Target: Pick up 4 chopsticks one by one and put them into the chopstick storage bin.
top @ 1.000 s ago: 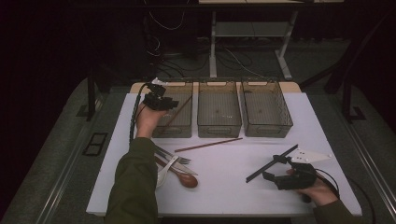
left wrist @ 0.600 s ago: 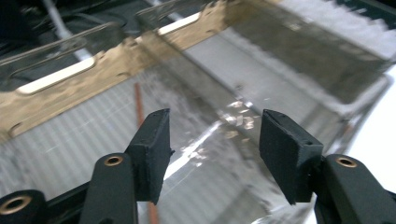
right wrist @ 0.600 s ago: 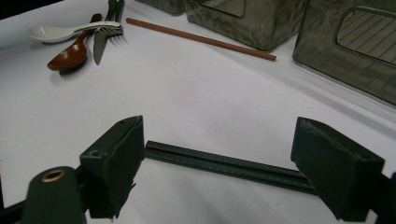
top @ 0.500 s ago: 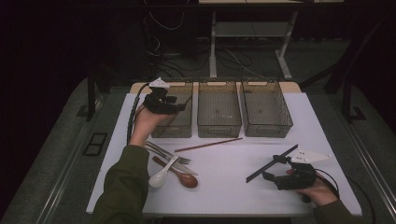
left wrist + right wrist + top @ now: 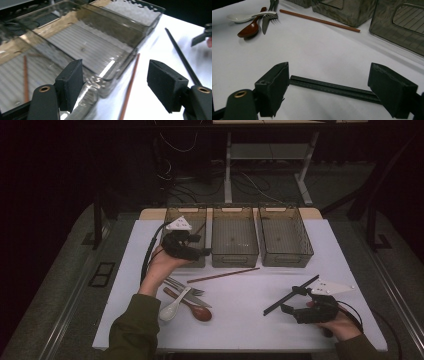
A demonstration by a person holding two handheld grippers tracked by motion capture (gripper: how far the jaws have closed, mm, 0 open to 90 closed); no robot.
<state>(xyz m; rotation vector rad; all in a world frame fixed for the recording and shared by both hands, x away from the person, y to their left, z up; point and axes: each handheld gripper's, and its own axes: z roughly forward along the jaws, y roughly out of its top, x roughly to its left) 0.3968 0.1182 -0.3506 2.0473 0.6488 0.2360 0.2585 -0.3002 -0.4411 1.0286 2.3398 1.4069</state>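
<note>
Barely begun, judging by the layout: one brown chopstick [image 5: 25, 77] already inside the left bin [image 5: 184, 218], its mate [image 5: 223, 275] on the white table [image 5: 250, 320] at 6 o'clock of the middle bin [image 5: 235, 237], black chopstick [image 5: 290, 295] at 4 o'clock. Left gripper [image 5: 113, 85] above the left bin's near edge, jaws apart and empty. Right gripper [image 5: 327, 87] low over the black chopstick, jaws apart on either side, not clamped; spoons, fork and knife [image 5: 182, 300] unsorted at 8 o'clock.

White rectangular table [image 5: 240, 320]: three smoky clear plastic bins [image 5: 235, 237] at 12; brown wooden chopstick [image 5: 223, 275] centre; black chopstick [image 5: 290, 295] at 4; cutlery pile [image 5: 185, 300] at 8.
</note>
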